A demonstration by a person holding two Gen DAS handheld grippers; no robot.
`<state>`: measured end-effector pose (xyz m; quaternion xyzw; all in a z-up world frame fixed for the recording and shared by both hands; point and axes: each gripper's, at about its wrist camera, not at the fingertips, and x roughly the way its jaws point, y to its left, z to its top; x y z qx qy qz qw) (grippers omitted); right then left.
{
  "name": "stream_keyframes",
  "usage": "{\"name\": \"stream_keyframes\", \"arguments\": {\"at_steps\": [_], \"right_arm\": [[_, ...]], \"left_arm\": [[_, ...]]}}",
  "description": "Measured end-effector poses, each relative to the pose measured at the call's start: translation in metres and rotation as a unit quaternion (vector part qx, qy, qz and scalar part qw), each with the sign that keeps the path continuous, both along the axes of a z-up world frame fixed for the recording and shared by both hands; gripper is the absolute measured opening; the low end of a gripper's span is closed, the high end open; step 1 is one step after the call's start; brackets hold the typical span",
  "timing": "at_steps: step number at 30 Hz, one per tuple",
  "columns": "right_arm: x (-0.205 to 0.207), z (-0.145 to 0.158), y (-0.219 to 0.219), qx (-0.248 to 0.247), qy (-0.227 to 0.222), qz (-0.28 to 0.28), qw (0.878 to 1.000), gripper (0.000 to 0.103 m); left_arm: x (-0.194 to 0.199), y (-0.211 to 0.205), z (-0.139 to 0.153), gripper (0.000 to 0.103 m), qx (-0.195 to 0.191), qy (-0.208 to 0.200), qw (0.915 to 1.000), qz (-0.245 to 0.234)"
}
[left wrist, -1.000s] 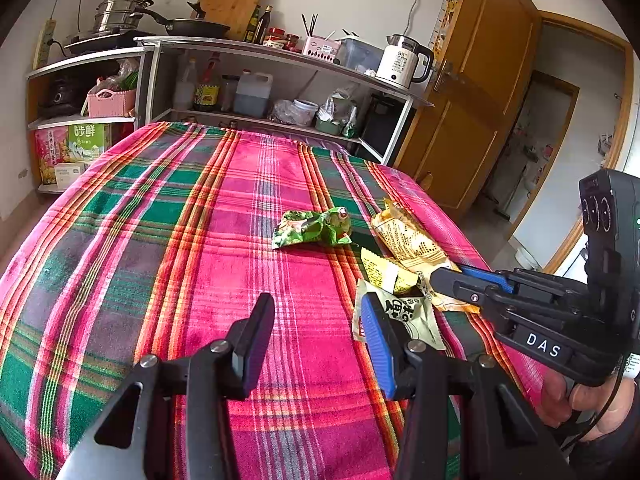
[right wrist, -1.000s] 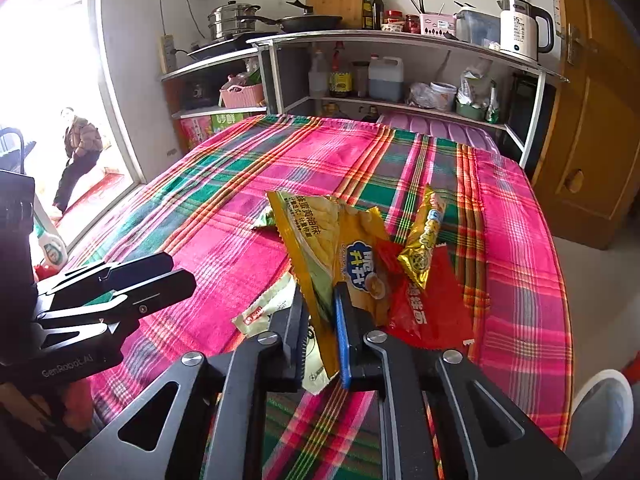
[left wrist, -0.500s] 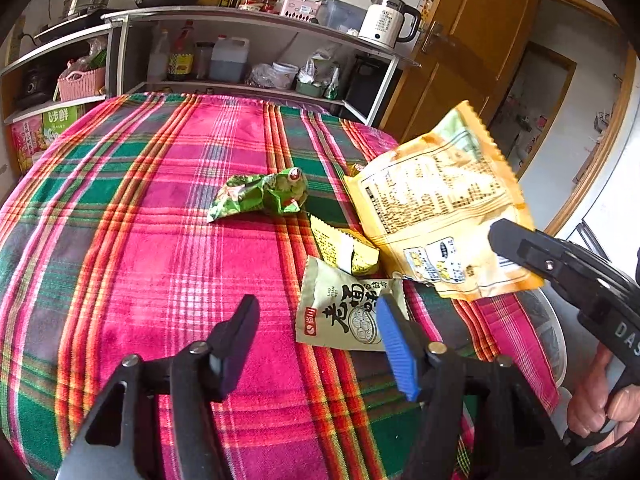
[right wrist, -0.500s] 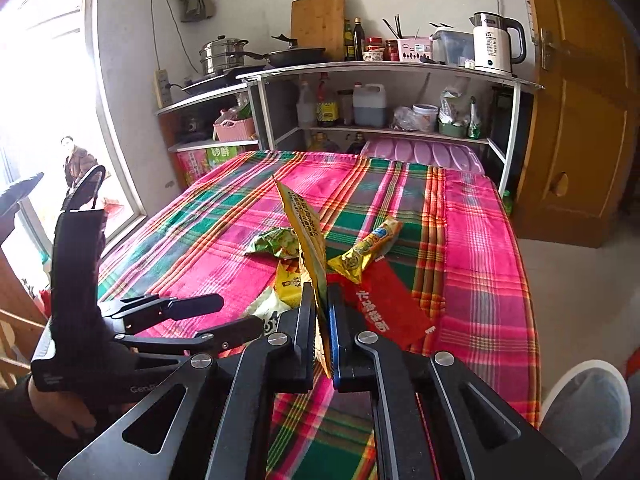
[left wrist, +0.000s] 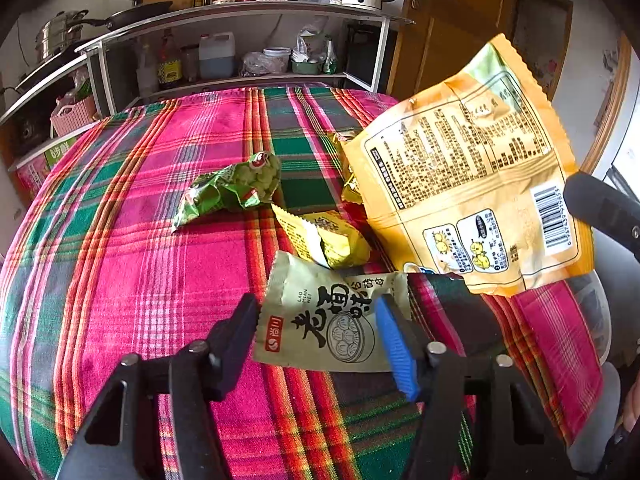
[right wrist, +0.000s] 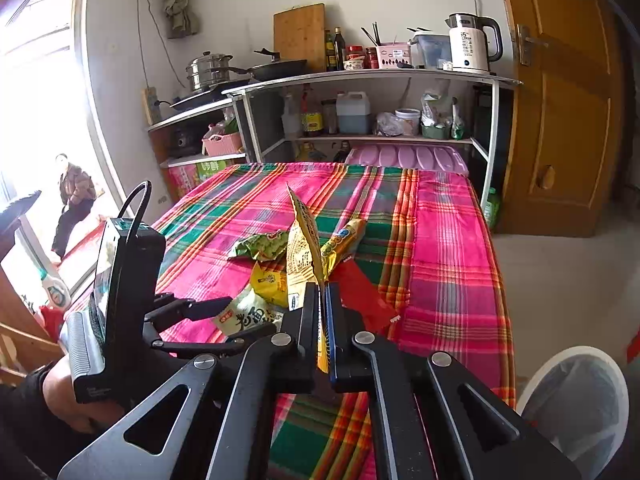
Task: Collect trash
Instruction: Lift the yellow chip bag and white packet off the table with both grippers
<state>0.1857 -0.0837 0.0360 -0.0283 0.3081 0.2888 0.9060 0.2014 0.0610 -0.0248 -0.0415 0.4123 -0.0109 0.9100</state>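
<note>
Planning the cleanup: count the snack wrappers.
6: orange bag in right jaws; on the tablecloth, pale packet nearest, then yellow packet, green wrapper, gold stick, red packet. Others may be hidden.

A plaid cloth [right wrist: 448,240] of pink, green and orange covers the table in a white-walled kitchen. Metal shelving [right wrist: 360,80] holds a kettle [right wrist: 470,42], pots and bottles beside a wooden door [right wrist: 560,100]. Daylight floods the left-hand window [right wrist: 36,100].
</note>
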Motion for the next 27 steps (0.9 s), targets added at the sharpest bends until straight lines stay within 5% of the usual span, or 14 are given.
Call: {"name": "stream_keyframes", "arguments": {"at_steps": [4,7,17,18,19,21,27], "right_arm": [[-0.005,0.002,-0.005,0.002,-0.002,-0.001,1.000,0.002],[-0.008,0.004,-0.011,0.005,-0.004,-0.005,1.000,0.001],[-0.004,-0.002,-0.039,0.041,0.029,-0.027,0.998,0.004],[-0.001,-0.005,-0.042,0.043,0.034,-0.031,0.998,0.016],[0.002,-0.009,-0.045,0.044,0.040,-0.032,0.998,0.041],[0.009,-0.018,-0.046,0.039,0.053,-0.026,0.998,0.064],[0.031,-0.047,-0.031,0.003,0.083,0.002,0.997,0.064]], "left_arm": [[-0.006,0.002,0.001,0.026,-0.006,-0.008,0.9999,0.004],[-0.011,0.008,0.001,0.013,-0.032,-0.012,0.9994,0.006],[-0.034,0.008,0.016,0.005,-0.053,-0.040,0.9978,0.003],[-0.036,0.009,0.017,0.005,-0.054,-0.043,0.9976,0.003],[-0.040,0.009,0.018,0.005,-0.054,-0.046,0.9975,0.002],[-0.043,0.011,0.020,0.005,-0.055,-0.049,0.9973,0.003],[-0.049,0.022,0.018,0.004,-0.058,-0.051,0.9970,0.012]]}}
